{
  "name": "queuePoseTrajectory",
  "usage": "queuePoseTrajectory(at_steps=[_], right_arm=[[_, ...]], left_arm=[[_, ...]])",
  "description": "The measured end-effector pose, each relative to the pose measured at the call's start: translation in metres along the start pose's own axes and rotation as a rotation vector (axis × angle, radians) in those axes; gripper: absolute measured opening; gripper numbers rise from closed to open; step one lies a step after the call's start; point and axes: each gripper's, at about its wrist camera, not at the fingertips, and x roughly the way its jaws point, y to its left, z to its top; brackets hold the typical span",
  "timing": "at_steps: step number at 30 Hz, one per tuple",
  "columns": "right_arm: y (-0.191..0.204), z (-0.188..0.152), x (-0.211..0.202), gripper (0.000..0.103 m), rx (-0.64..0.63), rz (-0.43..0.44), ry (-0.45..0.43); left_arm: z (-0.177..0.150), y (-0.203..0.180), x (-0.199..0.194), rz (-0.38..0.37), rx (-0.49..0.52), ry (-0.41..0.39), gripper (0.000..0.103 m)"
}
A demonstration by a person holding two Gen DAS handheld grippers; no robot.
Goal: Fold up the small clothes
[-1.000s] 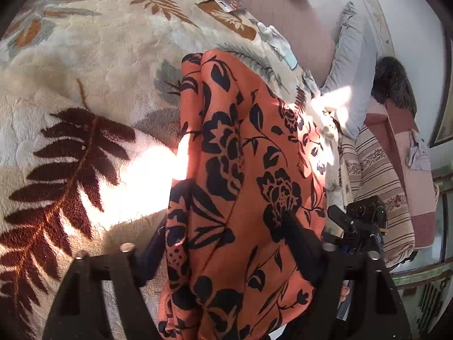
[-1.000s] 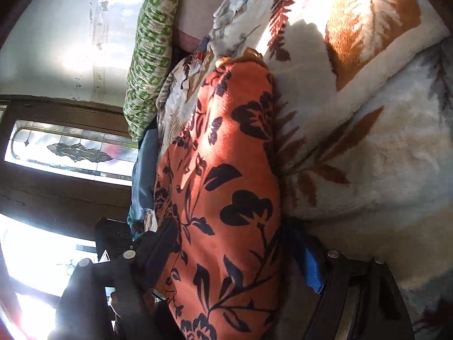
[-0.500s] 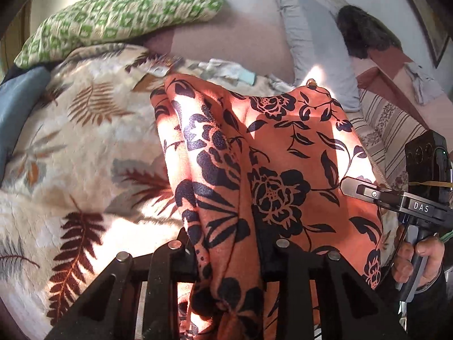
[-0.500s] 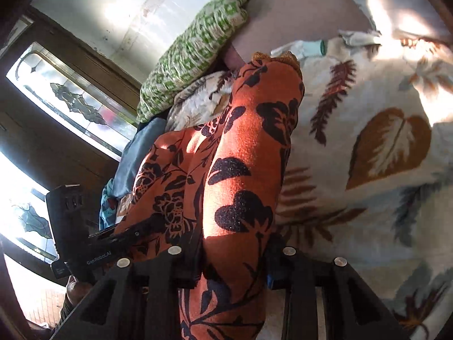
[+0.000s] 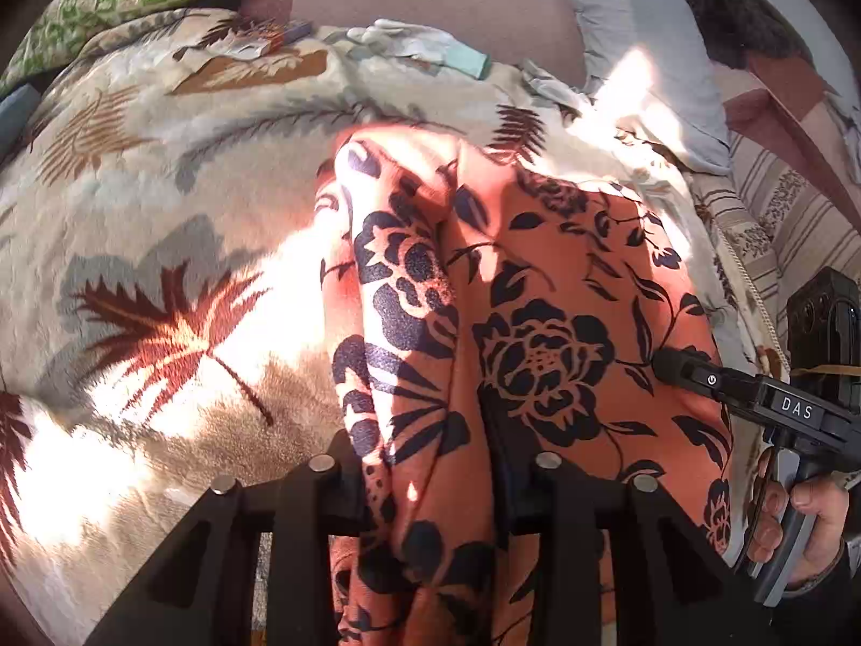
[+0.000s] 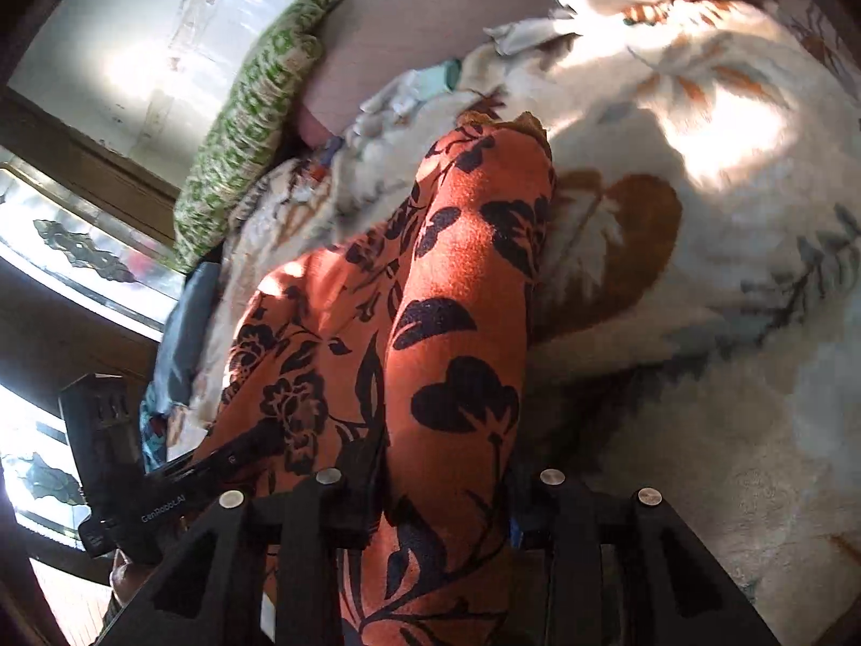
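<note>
An orange garment with black flowers (image 5: 538, 323) lies lengthwise on a cream leaf-print blanket (image 5: 161, 215). Its near end is bunched between the fingers of my left gripper (image 5: 430, 463). The jaws are opening a little, but the pads still press on the cloth. A second fold of the same garment (image 6: 463, 269) runs up between the fingers of my right gripper (image 6: 446, 474). Those jaws are easing open too, with the cloth still pinched. The two grippers hold neighbouring spots on the near edge. A hand (image 5: 807, 517) grips the right tool's handle.
A green patterned pillow (image 6: 253, 107) and a grey pillow (image 5: 646, 81) lie at the head of the bed. A striped sheet (image 5: 780, 215) hangs at the right edge. A leaded-glass window (image 6: 80, 247) stands to the left. A small pale cloth with a teal patch (image 5: 430, 51) lies beyond the garment.
Both grippers went from standing wide around the garment to narrow, with cloth bunched between the fingers. Both views swung to face the head of the bed, and the garment's far end has drawn nearer.
</note>
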Motion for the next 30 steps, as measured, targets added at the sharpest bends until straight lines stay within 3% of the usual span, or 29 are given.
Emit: queuePoseTrajectory(at_steps=[3, 17, 21, 25, 27, 29, 30], right_arm=[[-0.012, -0.002, 0.003, 0.039, 0.037, 0.05, -0.014], [0.009, 0.005, -0.003, 0.04, -0.065, -0.047, -0.001], [0.006, 0.005, -0.003, 0.06, -0.08, -0.129, -0.002], [0.012, 0.005, -0.009, 0.06, -0.101, -0.146, -0.003], [0.012, 0.005, -0.008, 0.064, -0.087, -0.148, 0.014], [0.007, 0.006, -0.007, 0.068, -0.048, -0.153, 0.029], [0.004, 0.005, -0.009, 0.068, -0.033, -0.161, 0.013]], left_arm=[[-0.001, -0.004, -0.006, 0.014, 0.023, -0.017, 0.042], [-0.004, -0.007, -0.021, 0.055, 0.025, -0.055, 0.039], [-0.007, -0.011, -0.021, 0.068, 0.032, -0.056, 0.039], [-0.007, -0.01, -0.017, 0.073, 0.032, -0.036, 0.039], [-0.007, -0.006, -0.017, 0.055, 0.016, -0.028, 0.042], [-0.007, -0.001, -0.016, 0.044, -0.004, 0.0, 0.057], [-0.008, 0.002, -0.02, 0.043, -0.017, -0.005, 0.057]])
